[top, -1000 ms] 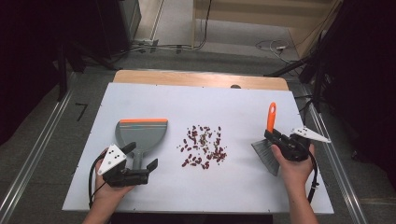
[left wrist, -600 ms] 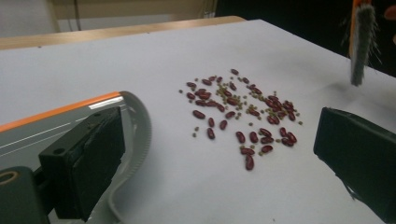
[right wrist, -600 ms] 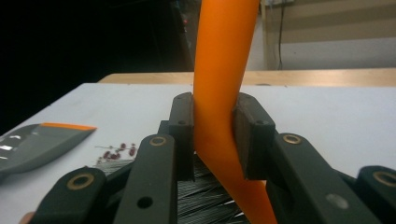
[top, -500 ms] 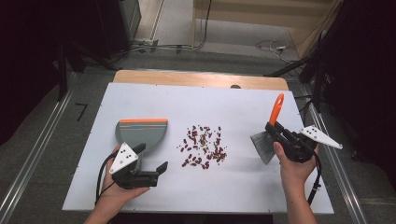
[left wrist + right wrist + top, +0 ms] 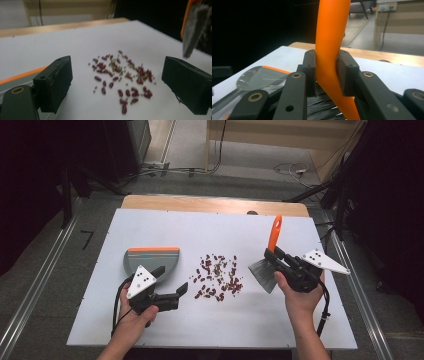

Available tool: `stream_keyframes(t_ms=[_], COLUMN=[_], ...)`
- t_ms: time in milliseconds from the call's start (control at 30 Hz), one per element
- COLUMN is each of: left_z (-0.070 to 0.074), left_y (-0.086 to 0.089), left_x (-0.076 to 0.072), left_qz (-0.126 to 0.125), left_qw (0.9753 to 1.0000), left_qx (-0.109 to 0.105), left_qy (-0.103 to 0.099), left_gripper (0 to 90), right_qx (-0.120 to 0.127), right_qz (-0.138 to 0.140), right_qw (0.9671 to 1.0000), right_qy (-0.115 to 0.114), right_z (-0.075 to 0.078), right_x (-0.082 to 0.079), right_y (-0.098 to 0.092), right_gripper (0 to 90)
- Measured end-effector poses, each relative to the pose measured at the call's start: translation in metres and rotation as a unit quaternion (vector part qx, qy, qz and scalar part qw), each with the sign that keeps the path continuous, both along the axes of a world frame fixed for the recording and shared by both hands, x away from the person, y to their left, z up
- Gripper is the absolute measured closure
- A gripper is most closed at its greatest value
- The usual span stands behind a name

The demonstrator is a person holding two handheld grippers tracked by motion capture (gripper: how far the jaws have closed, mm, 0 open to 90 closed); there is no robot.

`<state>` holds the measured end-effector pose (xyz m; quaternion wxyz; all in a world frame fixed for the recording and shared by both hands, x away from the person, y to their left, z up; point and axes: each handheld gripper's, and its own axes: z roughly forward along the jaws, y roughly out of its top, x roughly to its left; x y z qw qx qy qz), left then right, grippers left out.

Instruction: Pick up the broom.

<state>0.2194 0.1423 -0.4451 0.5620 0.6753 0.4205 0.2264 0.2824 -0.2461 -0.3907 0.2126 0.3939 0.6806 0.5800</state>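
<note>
A grey dustpan (image 5: 150, 260) with an orange rim lies left of centre on the white board. Red and pale beans (image 5: 217, 277) are scattered in the middle. My left gripper (image 5: 171, 281) hovers open just right of the dustpan, and its jaws point at the beans (image 5: 120, 75) with nothing between them. My right gripper (image 5: 279, 257) is shut on the orange handle (image 5: 332, 37) of a brush, held upright. The brush's grey bristles (image 5: 262, 272) hang just right of the beans and also appear in the left gripper view (image 5: 193, 27).
The white board (image 5: 300, 330) lies on a wooden table whose far edge (image 5: 215, 204) shows behind it. Cables lie on the floor beyond, and metal rails run along both sides. The dustpan (image 5: 259, 76) appears far left in the right gripper view.
My right gripper has carried the brush leftward, closer to the beans. My left gripper has shifted a little right, off the dustpan's near end, and turned toward the beans.
</note>
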Motion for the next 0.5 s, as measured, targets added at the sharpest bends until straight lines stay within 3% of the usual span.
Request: stream_keyframes(t_ms=[67, 100, 167, 233, 300, 367, 400, 433, 500], left_z=[0.002, 0.003, 0.003, 0.005, 0.007, 0.009, 0.009, 0.011, 0.012], left_y=[0.001, 0.005, 0.005, 0.004, 0.002, -0.001, -0.001, -0.005, -0.012], left_x=[0.004, 0.007, 0.008, 0.010, 0.010, 0.009, 0.009, 0.009, 0.009], left_qz=[0.002, -0.015, -0.018, -0.026, -0.046, -0.081, -0.081, -0.104, -0.101], left_qw=[1.0000, 0.9998, 0.9996, 0.9996, 0.9987, 0.9962, 0.9962, 0.9939, 0.9943], left_qx=[0.001, -0.013, -0.019, -0.010, -0.010, -0.025, -0.025, -0.033, -0.030], left_qy=[-0.008, -0.007, -0.007, 0.009, 0.020, 0.018, 0.018, 0.011, 0.014], left_gripper=[15.1, 16.0, 16.1, 16.0, 12.4, 8.1, 5.8, 3.5, 3.6], right_qx=[-0.001, 0.000, 0.000, -0.003, -0.003, -0.005, -0.007, -0.009, -0.013], right_qz=[0.007, 0.013, 0.016, 0.020, 0.022, 0.024, 0.026, 0.027, 0.031], right_qw=[1.0000, 0.9999, 0.9998, 0.9997, 0.9996, 0.9995, 0.9995, 0.9994, 0.9992], right_qy=[-0.003, -0.006, -0.008, -0.014, -0.016, -0.017, -0.018, -0.020, -0.023], right_z=[0.004, 0.007, 0.008, 0.011, 0.012, 0.013, 0.013, 0.013, 0.013], right_x=[-0.001, -0.001, -0.001, -0.002, -0.002, -0.003, -0.004, -0.004, -0.006], right_y=[0.007, 0.013, 0.016, 0.025, 0.031, 0.037, 0.040, 0.043, 0.049], right_gripper=[69.6, 69.5, 69.5, 69.6, 69.6, 69.6, 69.6, 69.5, 69.6])
